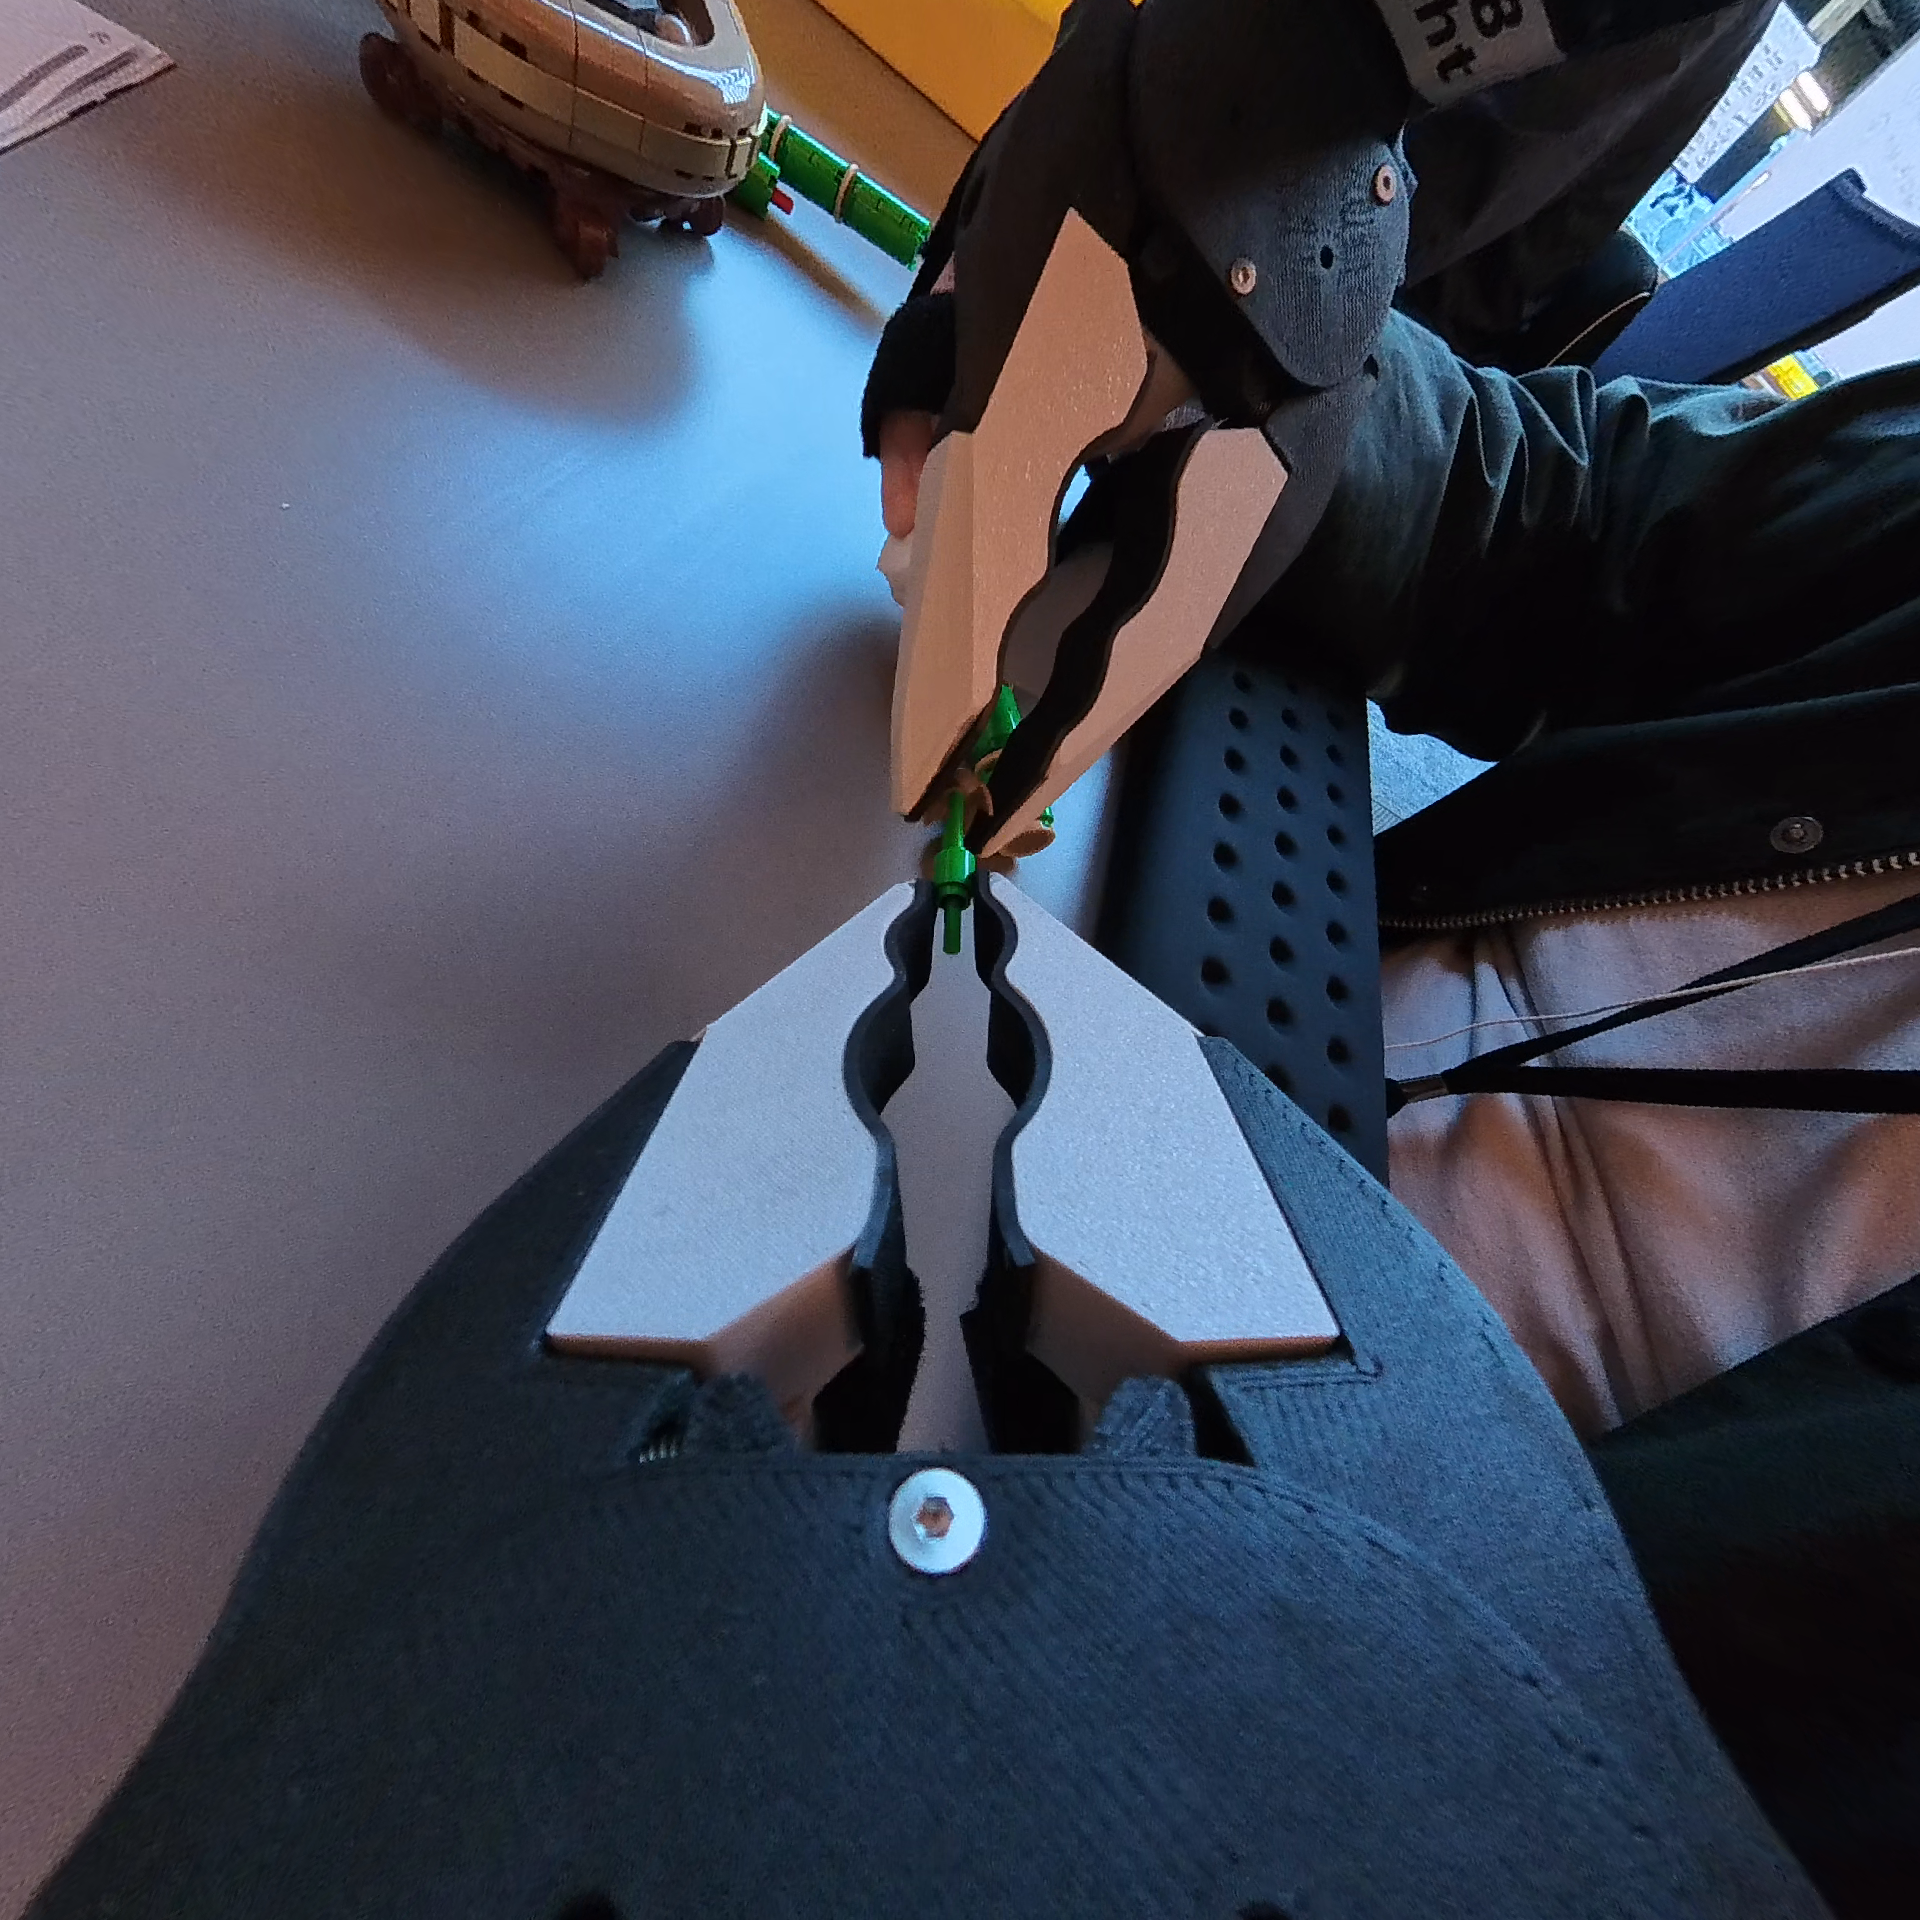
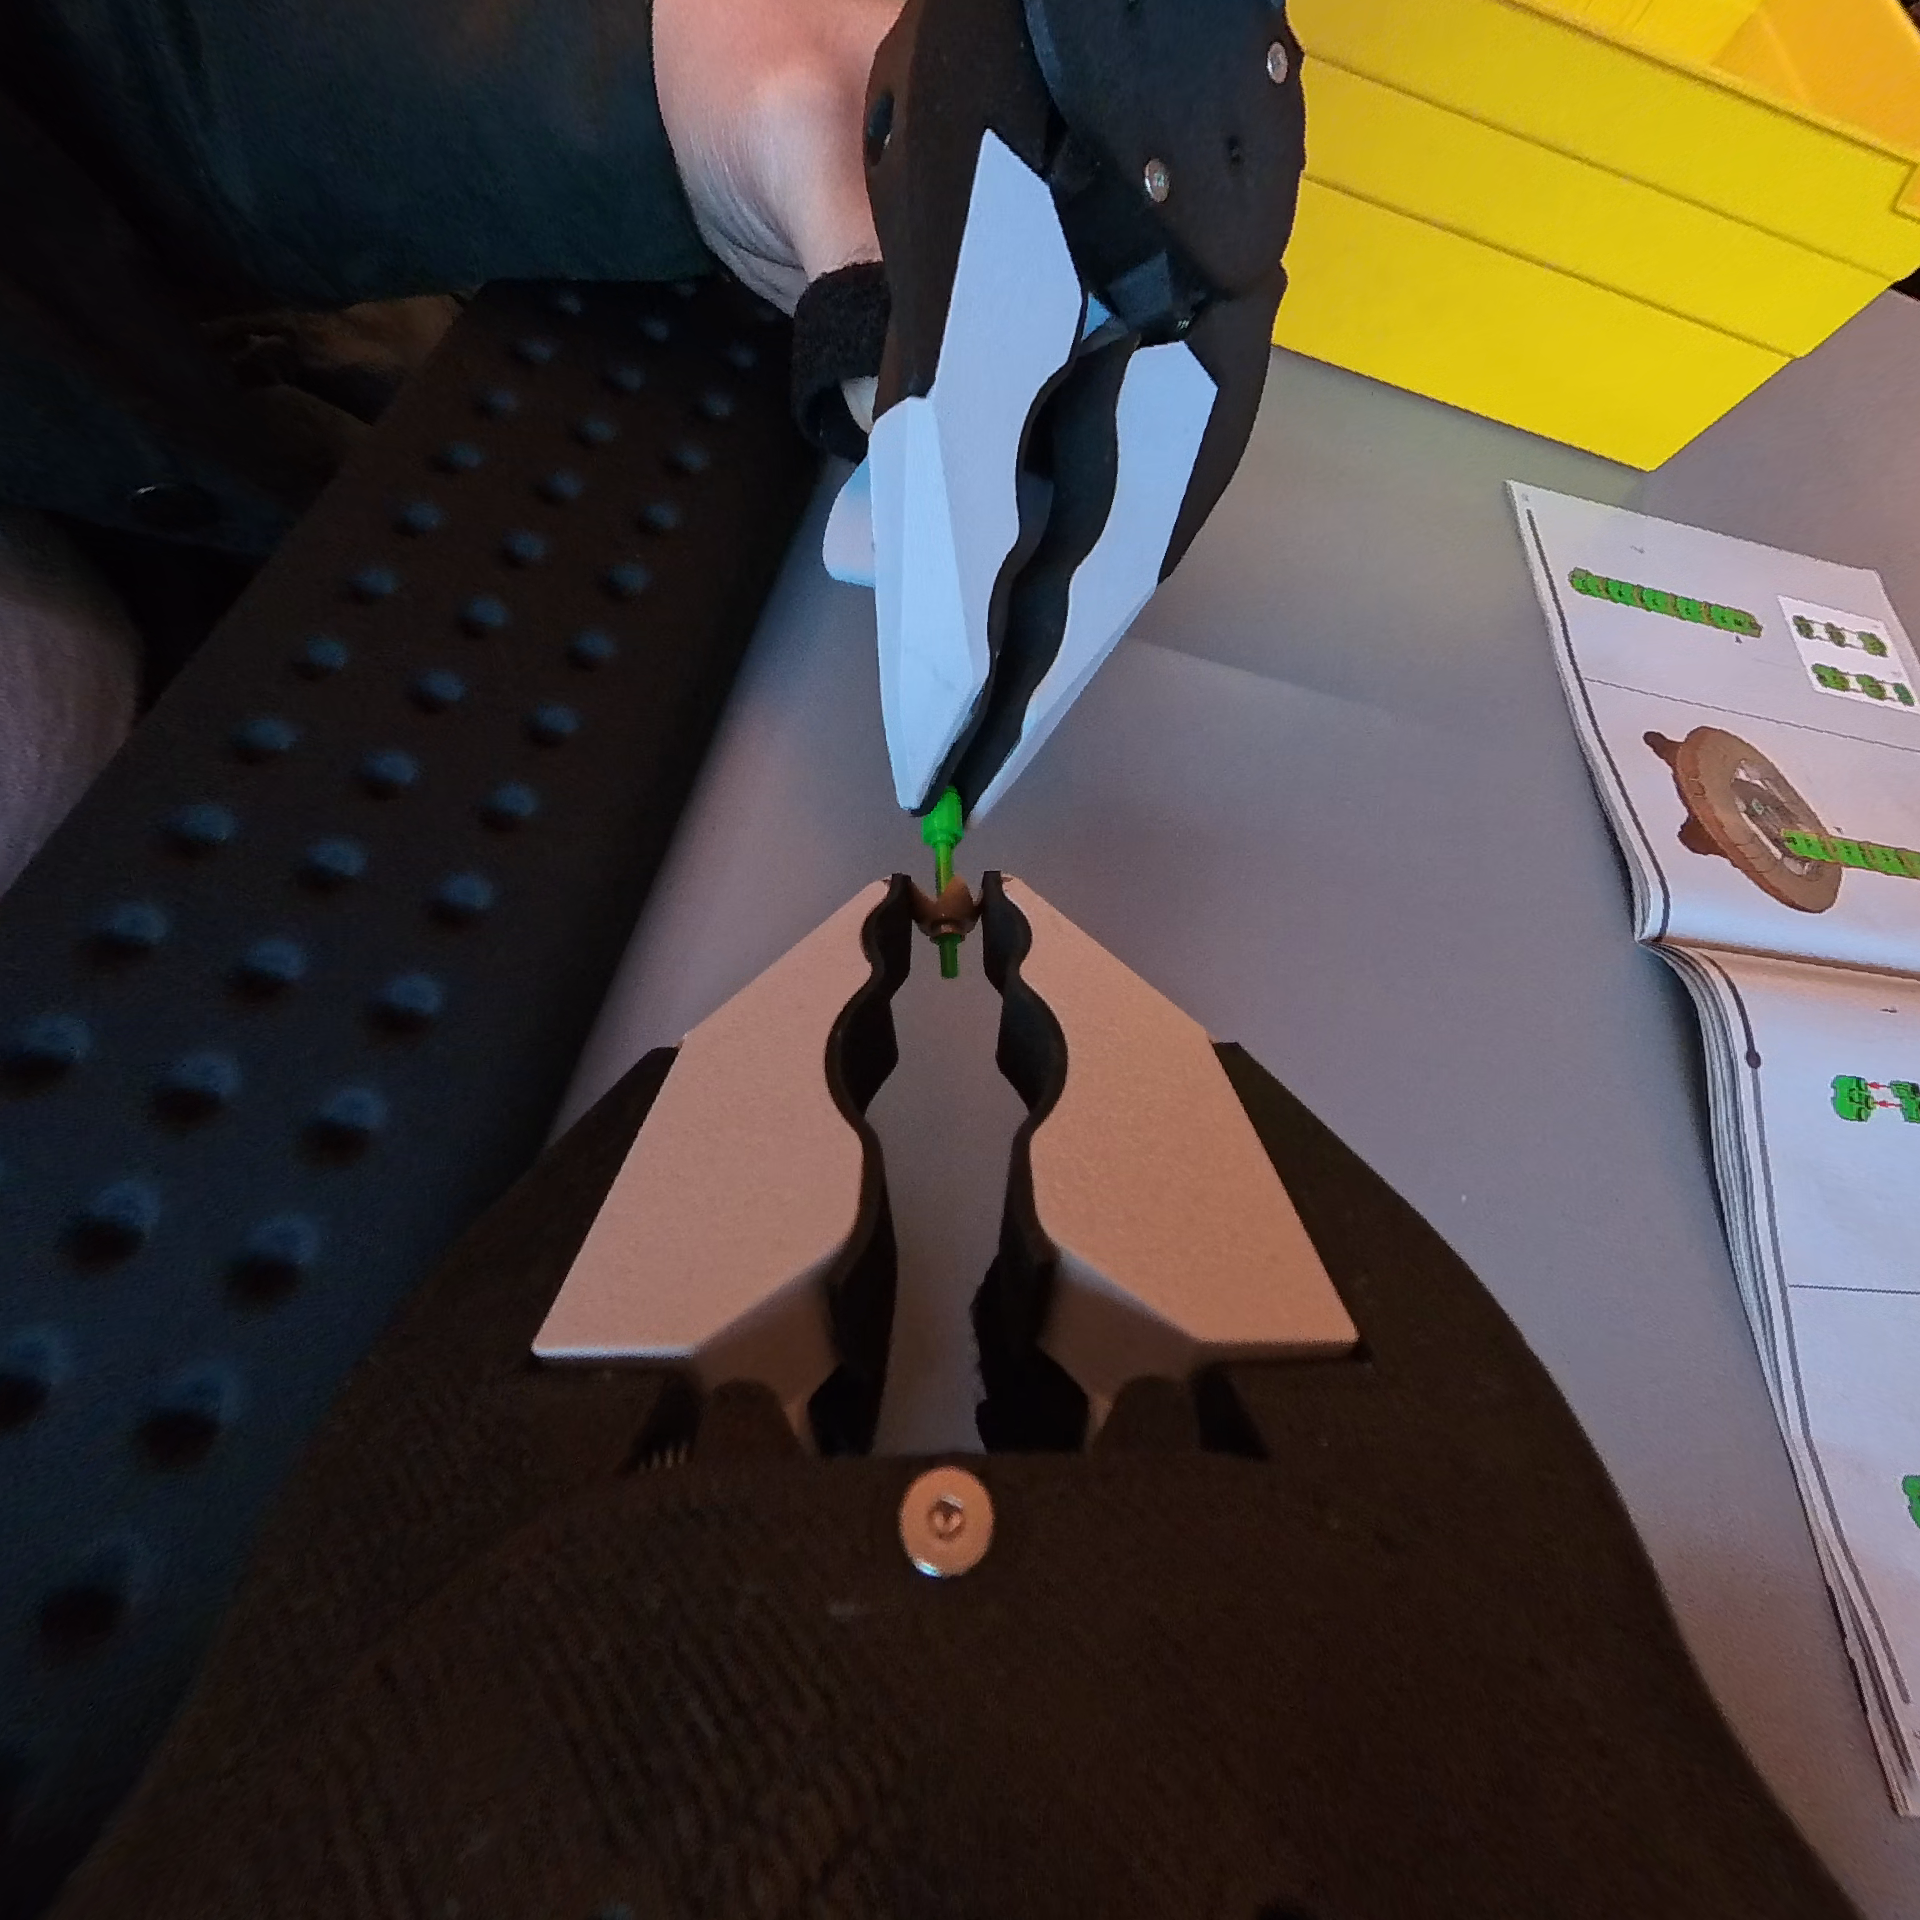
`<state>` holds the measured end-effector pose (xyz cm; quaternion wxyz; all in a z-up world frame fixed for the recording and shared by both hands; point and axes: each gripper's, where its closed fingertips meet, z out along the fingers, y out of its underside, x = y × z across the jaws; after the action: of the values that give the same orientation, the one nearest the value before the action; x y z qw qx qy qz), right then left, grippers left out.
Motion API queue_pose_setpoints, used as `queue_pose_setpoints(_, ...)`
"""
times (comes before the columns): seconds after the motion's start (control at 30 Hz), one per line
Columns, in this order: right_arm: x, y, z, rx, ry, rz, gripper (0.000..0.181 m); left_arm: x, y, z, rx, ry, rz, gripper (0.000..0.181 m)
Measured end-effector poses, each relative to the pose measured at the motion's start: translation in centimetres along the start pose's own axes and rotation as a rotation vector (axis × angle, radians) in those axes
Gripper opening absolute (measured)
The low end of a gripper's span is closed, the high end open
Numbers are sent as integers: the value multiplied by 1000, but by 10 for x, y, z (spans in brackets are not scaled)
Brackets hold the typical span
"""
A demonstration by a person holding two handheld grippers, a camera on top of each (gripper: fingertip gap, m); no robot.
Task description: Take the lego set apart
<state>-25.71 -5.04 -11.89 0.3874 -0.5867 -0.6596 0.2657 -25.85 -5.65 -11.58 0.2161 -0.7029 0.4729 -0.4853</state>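
Observation:
A thin green lego stem (image 1: 951,883) with a small brown piece (image 2: 948,914) on it hangs in the air between both grippers, above the grey table's (image 1: 416,727) near edge. My left gripper (image 1: 951,896) is shut on one end of the stem. My right gripper (image 2: 943,891) is shut on the brown piece, with the stem poking through it. The two grippers meet tip to tip: the right gripper (image 1: 961,821) comes in from the upper right in the left wrist view, and the left gripper (image 2: 935,808) comes in from above in the right wrist view.
A tan and grey rounded lego model (image 1: 582,104) on brown parts stands far back on the table, with a green segmented rod (image 1: 842,187) beside it. There is a yellow box (image 2: 1558,208) behind, an open instruction booklet (image 2: 1766,831) to the right, and a black perforated chair part (image 2: 364,727) at the table's edge. The tips of both grippers are at nearly the same place.

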Motion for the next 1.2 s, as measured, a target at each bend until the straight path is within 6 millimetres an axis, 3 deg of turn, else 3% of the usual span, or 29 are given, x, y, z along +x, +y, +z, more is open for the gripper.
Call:
queue_pose_setpoints(0.4,0,3,-7,11,-7,3,13,2,2,-3,-1,0,34,1)
queue_pose_setpoints(0.43,2,4,-8,14,0,0,12,1,1,-4,7,-5,42,6)
queue_pose_setpoints(0.5,4,2,-9,28,10,3,12,1,-3,-5,38,2,23,33)
queue_pose_setpoints(0.57,4,-2,-8,35,17,-8,12,4,-6,-2,45,50,-18,34)
queue_pose_setpoints(0.63,2,-7,-6,40,28,-39,12,7,-7,4,31,85,-51,28)
queue_pose_setpoints(0.7,0,-9,-5,35,37,-63,12,9,-6,7,12,98,-52,6)
queue_pose_setpoints(1.07,-1,-1,-9,-1,19,-44,13,5,-1,6,-6,51,-35,6)
queue_pose_setpoints(1.2,17,26,-24,-80,78,-21,12,-15,11,-17,-12,-39,-45,0)
